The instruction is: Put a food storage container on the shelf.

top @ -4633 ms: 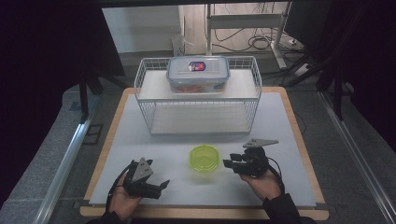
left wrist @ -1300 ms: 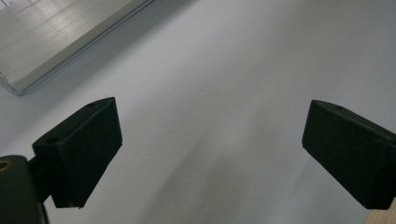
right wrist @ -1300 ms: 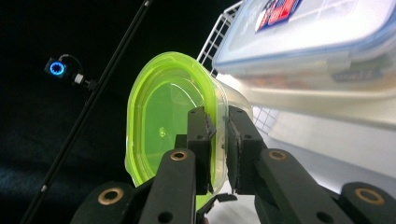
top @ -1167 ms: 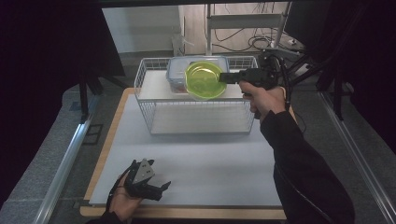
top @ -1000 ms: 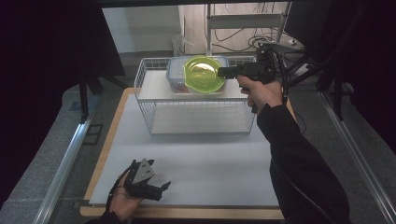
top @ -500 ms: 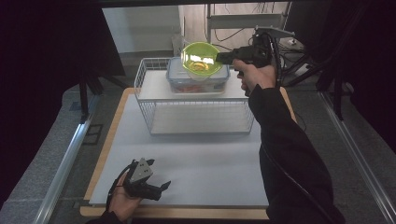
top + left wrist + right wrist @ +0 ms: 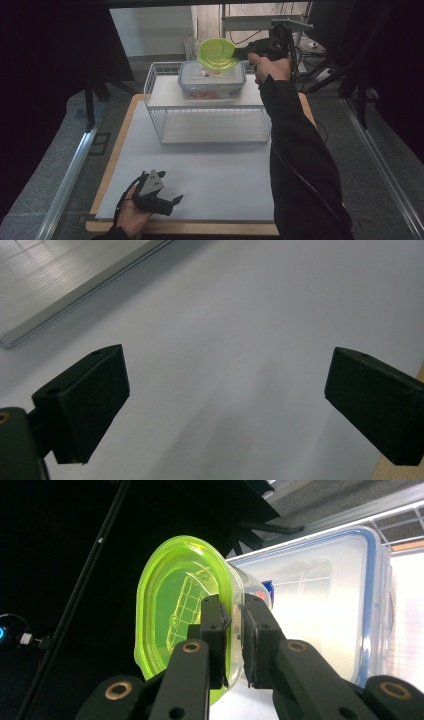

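Observation:
A small round container with a lime-green lid (image 7: 216, 53) hangs in the air above the clear lidded box (image 7: 212, 81) on top of the white wire rack (image 7: 210, 107). My right gripper (image 7: 239, 52) is shut on the container's rim, holding it tilted on its side. In the right gripper view the two jaws pinch the green-lidded container (image 7: 180, 615) at its edge, with the blue-rimmed clear box (image 7: 325, 605) behind. My left gripper (image 7: 172, 202) rests open near the table's front left edge, and its pads (image 7: 85, 400) stand wide apart over bare white table.
The white table top (image 7: 215, 175) has a wooden border. A metal rail (image 7: 70, 170) runs along the left side. Dark curtains stand left and right; cables and a stand lie behind the rack.
My right gripper has carried the green-lidded container up and toward the back, from beside the rack's top to above the clear box. The left gripper has stayed put.

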The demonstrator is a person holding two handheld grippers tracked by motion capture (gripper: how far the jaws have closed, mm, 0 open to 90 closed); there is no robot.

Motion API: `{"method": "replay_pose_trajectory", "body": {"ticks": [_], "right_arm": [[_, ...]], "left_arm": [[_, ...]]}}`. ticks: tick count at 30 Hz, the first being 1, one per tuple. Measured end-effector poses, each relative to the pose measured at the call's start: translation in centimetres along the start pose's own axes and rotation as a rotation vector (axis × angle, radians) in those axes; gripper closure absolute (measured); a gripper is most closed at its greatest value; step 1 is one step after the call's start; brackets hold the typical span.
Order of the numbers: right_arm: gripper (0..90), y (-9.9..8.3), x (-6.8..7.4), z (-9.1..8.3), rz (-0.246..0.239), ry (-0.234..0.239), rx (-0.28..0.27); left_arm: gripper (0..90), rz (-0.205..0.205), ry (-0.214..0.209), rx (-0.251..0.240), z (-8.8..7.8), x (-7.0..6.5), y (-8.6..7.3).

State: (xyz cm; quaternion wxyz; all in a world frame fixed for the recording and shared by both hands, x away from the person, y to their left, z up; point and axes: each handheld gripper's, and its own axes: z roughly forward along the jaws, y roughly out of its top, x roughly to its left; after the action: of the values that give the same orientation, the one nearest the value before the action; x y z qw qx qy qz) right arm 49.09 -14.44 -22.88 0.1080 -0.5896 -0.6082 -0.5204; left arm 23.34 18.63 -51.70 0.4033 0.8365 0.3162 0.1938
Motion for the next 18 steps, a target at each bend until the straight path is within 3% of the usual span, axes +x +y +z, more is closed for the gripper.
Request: {"method": "replay_pose_trajectory", "body": {"ticks": [8,18], "right_arm": [[81.1,0.5,0.3,1.2,0.009,-0.047,0.013],[81.1,1.2,-0.3,2.7,0.055,-0.089,0.014]], "left_arm": [[4.1,0.008,-0.001,0.003,0.0,-0.1,0.0],[4.1,0.016,-0.002,0.011,0.1,-0.2,0.0]]}}
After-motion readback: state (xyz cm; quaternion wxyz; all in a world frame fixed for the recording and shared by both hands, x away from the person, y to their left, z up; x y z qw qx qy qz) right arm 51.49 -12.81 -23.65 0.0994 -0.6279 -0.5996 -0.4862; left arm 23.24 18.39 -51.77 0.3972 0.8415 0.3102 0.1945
